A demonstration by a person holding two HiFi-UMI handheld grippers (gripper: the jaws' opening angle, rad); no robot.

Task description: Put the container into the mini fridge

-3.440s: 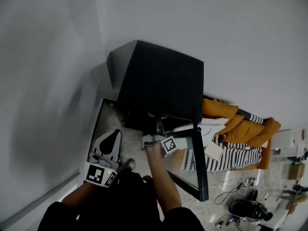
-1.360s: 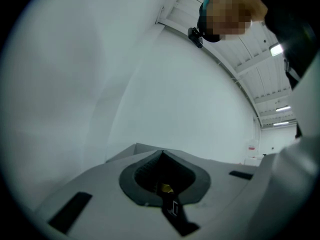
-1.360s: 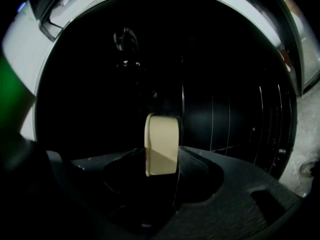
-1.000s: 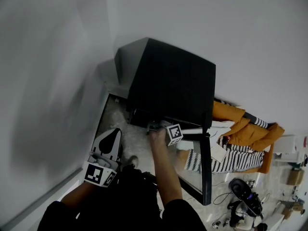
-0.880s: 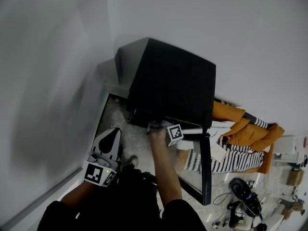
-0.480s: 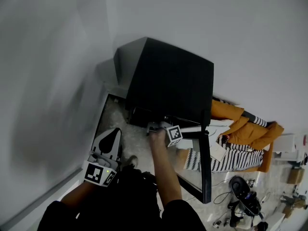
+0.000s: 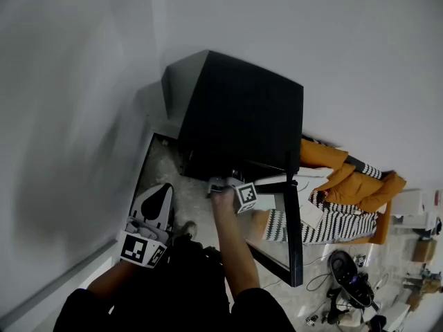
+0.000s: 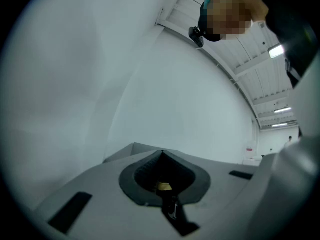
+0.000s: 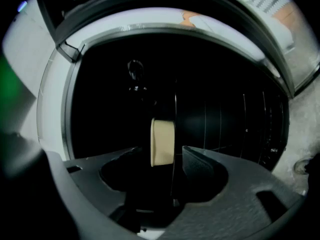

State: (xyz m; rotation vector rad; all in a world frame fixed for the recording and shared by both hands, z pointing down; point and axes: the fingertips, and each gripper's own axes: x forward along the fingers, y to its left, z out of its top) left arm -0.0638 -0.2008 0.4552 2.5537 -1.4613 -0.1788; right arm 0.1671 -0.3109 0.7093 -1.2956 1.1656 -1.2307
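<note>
The black mini fridge (image 7: 239, 113) stands against the white wall with its door (image 7: 292, 234) swung open to the right. My right gripper (image 7: 220, 185) is at the mouth of the fridge. In the right gripper view a small cream container (image 9: 162, 142) rests on the wire shelf in the dark interior, between the tips of my right gripper (image 9: 161, 162), whose jaws stand apart from it. My left gripper (image 7: 166, 189) hangs low at the left, away from the fridge. The left gripper (image 8: 162, 152) is shut, holds nothing and points up at the wall.
An orange jacket (image 7: 346, 178) and a striped cloth (image 7: 325, 225) lie on the floor right of the open door. Shoes (image 7: 349, 288) and cables sit further right. The white wall (image 7: 83, 116) runs close along the left.
Since 3.4 s ago my right gripper has gone up from in front of the door into the fridge opening. Over the last second it has barely moved. The left gripper has stayed put.
</note>
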